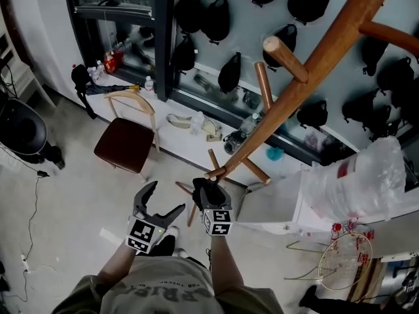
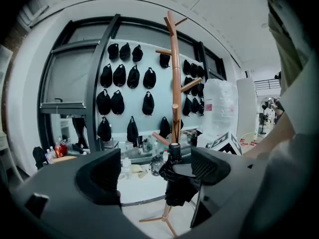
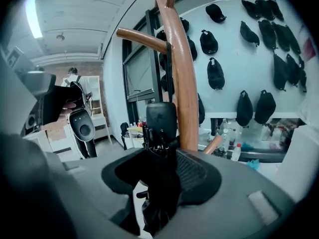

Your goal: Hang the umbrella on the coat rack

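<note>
Folded umbrella (image 3: pixel 160 126) upright between the jaws of right gripper (image 3: pixel 162 174), left gripper (image 2: pixel 154 171) just beside

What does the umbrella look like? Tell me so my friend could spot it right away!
Look for the tall brown wooden coat rack in front of the pale wall dotted with black caps. Close by its pole, the right gripper is closed on a short, folded black umbrella. Unlike the caps, it is a rolled cloth bundle with a stubby handle, held, not hung.

Coat rack (image 1: pixel 314 63) top — cut off.
</note>
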Tool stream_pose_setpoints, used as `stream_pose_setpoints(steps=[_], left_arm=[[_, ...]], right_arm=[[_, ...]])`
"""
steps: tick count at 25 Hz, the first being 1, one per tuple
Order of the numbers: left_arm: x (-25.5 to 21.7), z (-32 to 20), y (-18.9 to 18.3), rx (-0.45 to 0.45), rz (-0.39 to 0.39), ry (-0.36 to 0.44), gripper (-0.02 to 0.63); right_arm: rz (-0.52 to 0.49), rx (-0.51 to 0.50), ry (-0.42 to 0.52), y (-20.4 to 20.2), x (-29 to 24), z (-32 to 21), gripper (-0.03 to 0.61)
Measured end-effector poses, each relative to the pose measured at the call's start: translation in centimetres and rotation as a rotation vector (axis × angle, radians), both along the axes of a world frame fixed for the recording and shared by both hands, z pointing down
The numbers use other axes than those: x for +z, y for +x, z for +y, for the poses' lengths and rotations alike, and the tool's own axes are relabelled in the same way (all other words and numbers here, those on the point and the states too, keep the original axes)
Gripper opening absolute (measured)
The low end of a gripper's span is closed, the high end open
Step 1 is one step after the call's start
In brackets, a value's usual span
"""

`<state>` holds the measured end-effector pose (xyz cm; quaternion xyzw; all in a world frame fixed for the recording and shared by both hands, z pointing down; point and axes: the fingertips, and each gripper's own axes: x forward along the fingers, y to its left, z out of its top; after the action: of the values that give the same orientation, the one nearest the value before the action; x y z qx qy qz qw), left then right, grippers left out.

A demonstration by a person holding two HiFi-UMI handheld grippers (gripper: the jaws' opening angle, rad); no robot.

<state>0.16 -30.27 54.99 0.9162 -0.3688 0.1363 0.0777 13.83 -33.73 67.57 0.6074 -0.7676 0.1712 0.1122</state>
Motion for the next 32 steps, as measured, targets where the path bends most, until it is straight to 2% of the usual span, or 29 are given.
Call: stream_pose_setpoints(steps=[8, 15, 17, 25, 32], left_arm=[[0.2, -0.8, -1.9, -0.072, -0.015, -0.004, 0.449], [0.0, -0.8, -2.5, -0.105, -0.021, 0.003, 0.449], [-0.1, -0.8, -2.6, -0.112, -0.018, 0.004, 0.449], [-1.2, -0.1, -2.0, -0.120, 0.004, 0.029, 0.449], [-2.3, 1.0, -0.8, -0.118, 0.030, 0.054, 0.449]], right_arm=[[0.025, 0.012, -0.052, -0.2, 1.1, -0.2, 0.184], [-0.038, 0.018, -0.055, 0.0, 1.1, -0.2, 0.210], [-0.063, 0.025, -0.040, 0.2, 0.7, -0.2, 0.256], [-0.039, -0.007, 0.050, 0.5, -2.3, 0.5, 0.258], [-0.033, -0.015, 0.200, 0.9, -8.3, 2.6, 0.258]])
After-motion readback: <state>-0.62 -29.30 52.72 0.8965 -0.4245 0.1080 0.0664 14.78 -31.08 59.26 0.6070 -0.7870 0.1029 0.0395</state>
